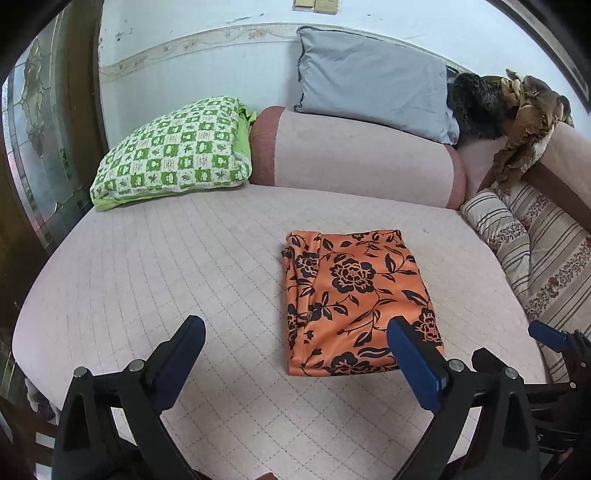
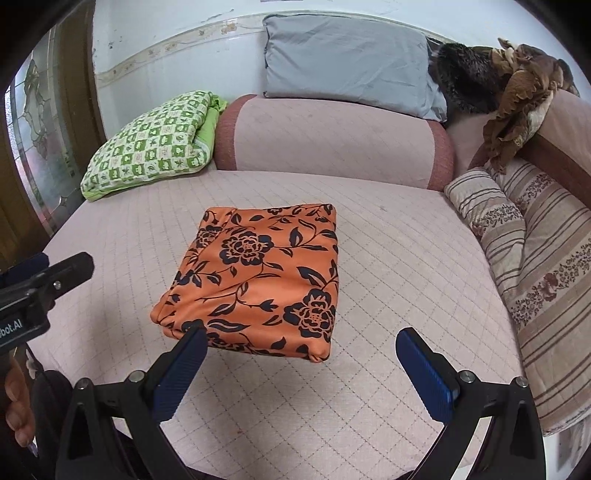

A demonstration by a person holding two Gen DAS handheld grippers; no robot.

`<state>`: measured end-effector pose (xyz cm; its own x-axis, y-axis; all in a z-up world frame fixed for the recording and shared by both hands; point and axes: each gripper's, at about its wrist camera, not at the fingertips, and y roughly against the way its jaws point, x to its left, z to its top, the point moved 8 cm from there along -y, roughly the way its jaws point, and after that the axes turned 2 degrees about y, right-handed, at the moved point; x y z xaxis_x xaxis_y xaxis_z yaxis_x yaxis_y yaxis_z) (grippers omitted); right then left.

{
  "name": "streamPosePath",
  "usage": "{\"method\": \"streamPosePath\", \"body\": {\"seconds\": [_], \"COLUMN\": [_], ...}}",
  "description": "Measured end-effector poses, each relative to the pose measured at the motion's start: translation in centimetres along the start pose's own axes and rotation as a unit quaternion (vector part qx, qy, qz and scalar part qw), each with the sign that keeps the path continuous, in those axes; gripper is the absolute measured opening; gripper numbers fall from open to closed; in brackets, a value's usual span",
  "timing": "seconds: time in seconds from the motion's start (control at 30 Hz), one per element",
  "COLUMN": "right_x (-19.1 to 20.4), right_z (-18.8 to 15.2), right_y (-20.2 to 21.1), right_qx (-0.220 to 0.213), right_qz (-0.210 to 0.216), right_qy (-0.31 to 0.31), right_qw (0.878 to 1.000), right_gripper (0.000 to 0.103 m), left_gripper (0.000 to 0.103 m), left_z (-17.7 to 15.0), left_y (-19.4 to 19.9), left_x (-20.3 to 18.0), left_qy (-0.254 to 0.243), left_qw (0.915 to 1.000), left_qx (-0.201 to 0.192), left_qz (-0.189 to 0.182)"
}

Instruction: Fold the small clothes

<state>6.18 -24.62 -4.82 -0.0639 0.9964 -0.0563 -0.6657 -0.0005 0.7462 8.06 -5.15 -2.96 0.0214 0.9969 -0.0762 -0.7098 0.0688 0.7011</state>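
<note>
Just ahead of both wide-apart grippers, seemingly untouched, lies the folded orange cloth [image 2: 255, 277].

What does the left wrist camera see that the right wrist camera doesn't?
Only the left wrist view shows the right tongs from the side, at its right edge, and yellowish switch plates on the wall at the top.

Only the right wrist view shows the left tongs from the side, at its left edge, and the person's fingers at the bottom left.

Both show the folded orange cloth with black flowers, flat on the pink quilted bed, plus the green checked pillow and the grey pillow. Each view's own tongs stand open.
</note>
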Motion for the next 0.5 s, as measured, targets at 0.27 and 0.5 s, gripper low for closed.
{"method": "streamPosePath", "body": {"seconds": [0.27, 0.5], "right_x": [0.3, 0.0], "right_z": [0.3, 0.7], "right_y": [-0.3, -0.9], "right_qx": [0.005, 0.006], "right_qz": [0.005, 0.006], "right_qy": [0.005, 0.003], "right_qw": [1.0, 1.0], "right_gripper": [0.103, 0.103], "left_gripper": [0.099, 0.099], "left_z": [0.3, 0.6], "left_y": [-0.5, -1.0], "left_x": [-0.6, -1.8], "left_qy": [-0.013, -0.034], "left_qw": [0.9999, 0.9994], "left_qx": [0.003, 0.0], "left_qz": [0.008, 0.004]}}
